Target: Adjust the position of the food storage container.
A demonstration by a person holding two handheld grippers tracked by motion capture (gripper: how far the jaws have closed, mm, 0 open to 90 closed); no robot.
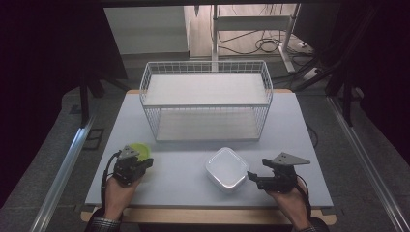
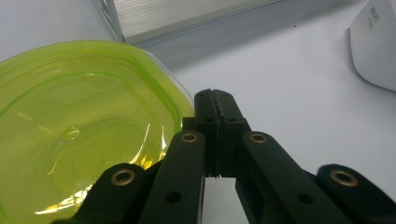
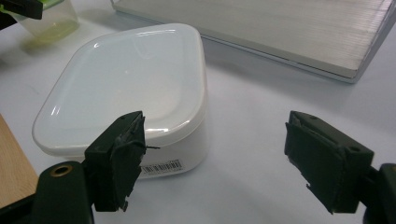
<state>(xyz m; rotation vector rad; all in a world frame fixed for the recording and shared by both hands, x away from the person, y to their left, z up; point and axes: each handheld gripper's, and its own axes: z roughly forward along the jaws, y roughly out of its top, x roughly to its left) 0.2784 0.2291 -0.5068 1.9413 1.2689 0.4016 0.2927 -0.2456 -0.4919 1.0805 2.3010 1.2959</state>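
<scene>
Treat the white rounded-square plastic box with its glossy snap-on lid point(image 3: 126, 88) as light and probably empty, stiff in the walls but smooth and slippery on top. Expect it to skid across the pale grey tabletop point(image 1: 183, 179) under a sideways nudge rather than tip. Take hold across two opposite side walls, just under the lid's rim, where the lip can stop the pads from sliding up. Avoid pinching the lid alone, since that could pop it off. Find this box point(image 1: 227, 169) on the table in front of the white two-tier wire rack point(image 1: 206, 99), off the right half of the rack's front edge and clear of it. Find the right gripper point(image 3: 219, 154) farther from the rack again, just beside the box's right corner, jaws spread wide and holding nothing. Note one pad in front of the box's near labelled corner and the other over bare table, so the box lies off to one side of the gap, not inside it. Handle the translucent lime-green plastic tub with matching lid point(image 2: 79, 126) as lighter and more flexible, likely to flex if squeezed hard. Look for it point(image 1: 140, 151) just in front of the rack's left front corner. See the left gripper point(image 2: 214, 100) fully closed with nothing seen between the jaws, tips just beside the tub's rim on the side away from the rack.
</scene>
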